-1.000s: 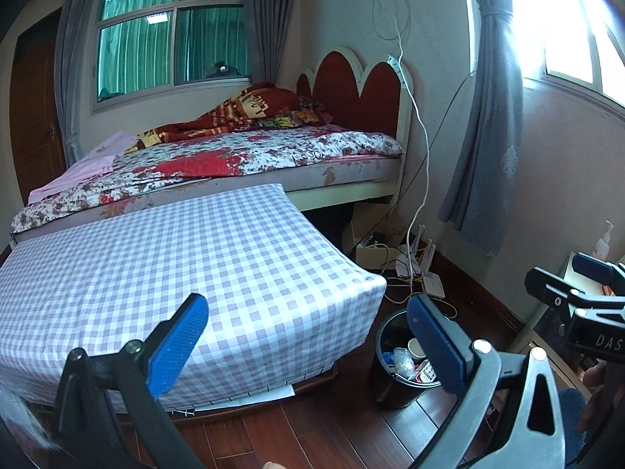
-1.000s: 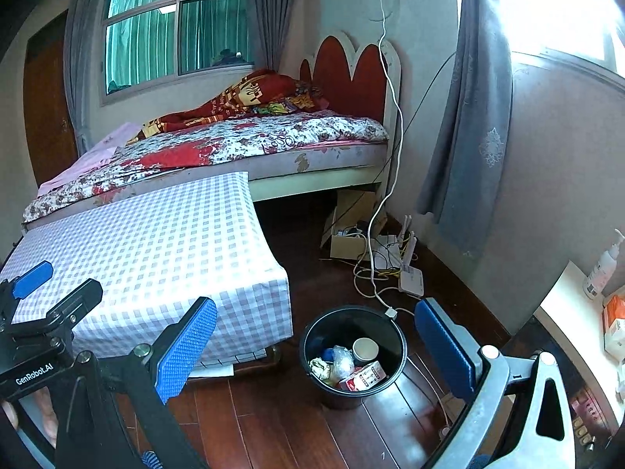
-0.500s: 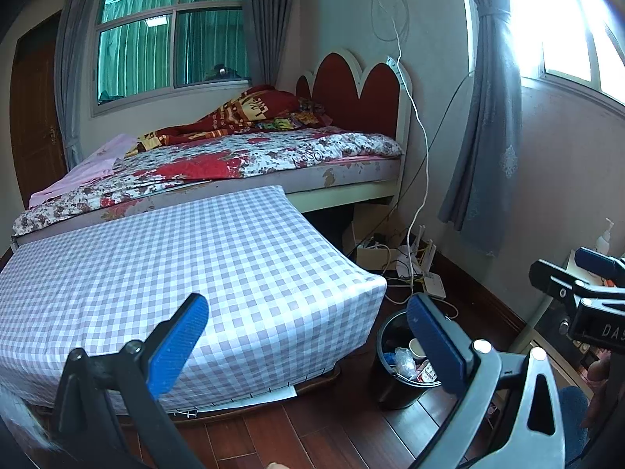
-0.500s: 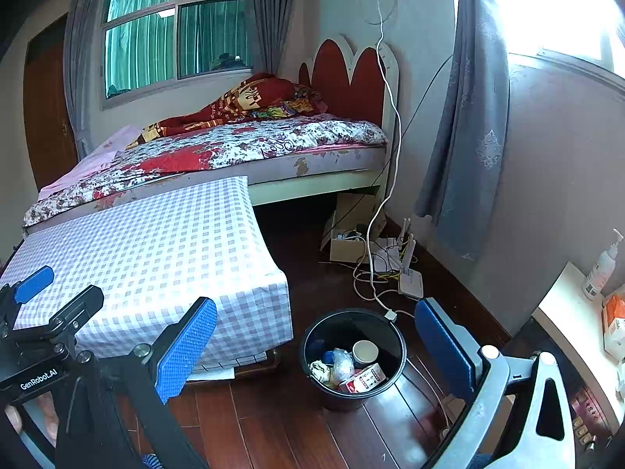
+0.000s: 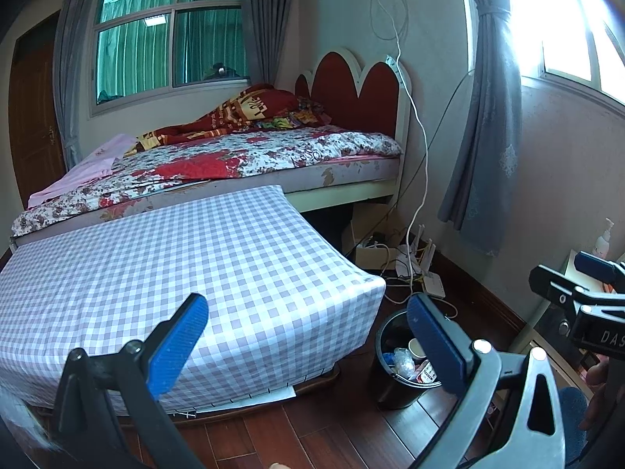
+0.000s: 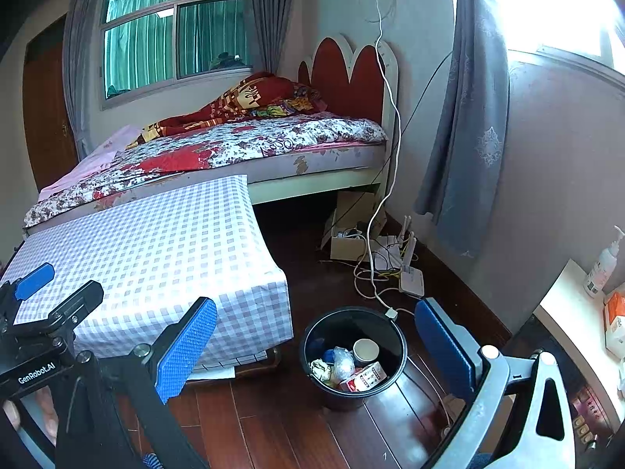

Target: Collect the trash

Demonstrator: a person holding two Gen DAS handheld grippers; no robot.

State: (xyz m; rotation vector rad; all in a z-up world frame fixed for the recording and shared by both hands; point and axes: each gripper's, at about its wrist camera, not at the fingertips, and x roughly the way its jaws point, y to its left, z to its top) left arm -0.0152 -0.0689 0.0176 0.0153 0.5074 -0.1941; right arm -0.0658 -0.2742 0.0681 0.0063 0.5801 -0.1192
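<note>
Hanging wide open with nothing between the blue pads, the left tongs [image 5: 308, 336] sit low over the near edge of the checkered surface [image 5: 187, 273], and the right tongs [image 6: 316, 344] are spread just as wide and just as empty, framing the black trash bin [image 6: 353, 355] that stands on the dark wood floor [image 6: 281, 430]. In the right wrist view the bin sits just off the corner of the checkered cloth, and inside it there's a paper cup [image 6: 366, 350], a red and white carton [image 6: 365, 379], a bit of crumpled clear plastic [image 6: 343, 361] and a wadded-up scrap [image 6: 321, 367], plus something blue that's too small to make out. From the left wrist view the same bin [image 5: 394, 367] is partly hidden behind the right-hand pad, and the right tongs [image 5: 578, 289] poke in from the right edge of the frame. The left tongs [image 6: 47, 285] likewise show at the left edge of the right wrist view, over the cloth, with fingers of a hand [image 6: 43, 410] visible under the handle. Past the bin there's a tangle of white cables [image 6: 375, 273] and a white router [image 6: 412, 279] on the floor next to an open cardboard box [image 6: 347, 242]. Behind the checkered surface is a bed [image 6: 242, 144] with a floral cover and a red headboard [image 6: 347, 74], with grey curtains [image 6: 465, 117] at the window to the right. A pump bottle [image 6: 603, 262] stands on a pale shelf [image 6: 566, 301] at the far right.
</note>
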